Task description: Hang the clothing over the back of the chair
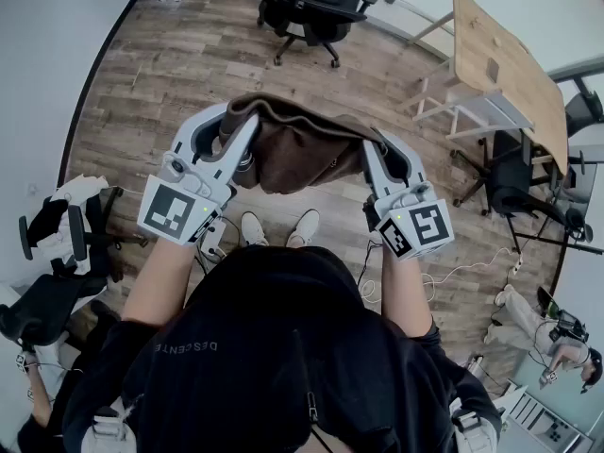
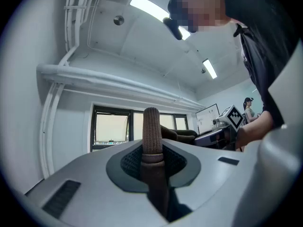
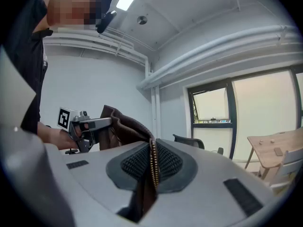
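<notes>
Brown cloth fills both grips. The left tongs (image 2: 152, 164) stand nearly closed, their dark dimpled pads pinching a ribbed knit band (image 2: 151, 126) of a brown jacket (image 1: 302, 149); the band rises from the jaws as a rounded, corded loop. The right tongs (image 3: 149, 171) are narrower still, clamped on the jacket's edge, where a zip (image 3: 153, 160) with small brassy teeth runs up between the textured pads.

Both tongs have smooth, pale grey plastic shells that curve in toward the pads. The jacket hangs in the air between them, bunched in soft, matte folds, in front of the person and above the wood-plank floor (image 1: 170, 74). A black office chair (image 1: 307, 3) on castors stands well apart from it at the far end of the floor.
</notes>
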### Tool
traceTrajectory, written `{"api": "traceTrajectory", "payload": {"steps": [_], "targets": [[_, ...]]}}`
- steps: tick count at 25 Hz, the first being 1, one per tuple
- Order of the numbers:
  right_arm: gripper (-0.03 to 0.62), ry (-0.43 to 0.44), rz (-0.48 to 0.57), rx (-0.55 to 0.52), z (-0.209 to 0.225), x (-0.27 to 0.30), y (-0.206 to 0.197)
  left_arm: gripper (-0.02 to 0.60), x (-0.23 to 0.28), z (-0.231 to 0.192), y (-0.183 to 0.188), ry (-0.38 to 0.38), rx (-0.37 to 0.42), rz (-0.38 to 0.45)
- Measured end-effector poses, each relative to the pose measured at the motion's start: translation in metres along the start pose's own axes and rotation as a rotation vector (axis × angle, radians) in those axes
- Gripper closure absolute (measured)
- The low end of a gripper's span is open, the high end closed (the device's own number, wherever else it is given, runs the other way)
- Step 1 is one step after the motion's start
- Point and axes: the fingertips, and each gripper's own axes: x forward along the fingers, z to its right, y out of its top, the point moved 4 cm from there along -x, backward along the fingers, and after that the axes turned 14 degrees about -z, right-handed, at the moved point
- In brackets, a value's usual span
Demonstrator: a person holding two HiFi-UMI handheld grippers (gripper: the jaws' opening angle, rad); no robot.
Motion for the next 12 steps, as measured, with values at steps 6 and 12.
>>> {"api": "traceTrajectory", "payload": {"steps": [6, 12], "targets": [[0.551, -0.053, 0.0, -0.019, 0.013, -0.001, -0.009, 0.515, 0.011, 0.015, -0.002, 0.084, 0.015, -0.018], [0.549, -0.068, 0.018, -0.007, 0.024, 0.0, -0.007, 0.515, 0.025, 0.02, 0.0, 0.163, 0.005, -0.013]]}}
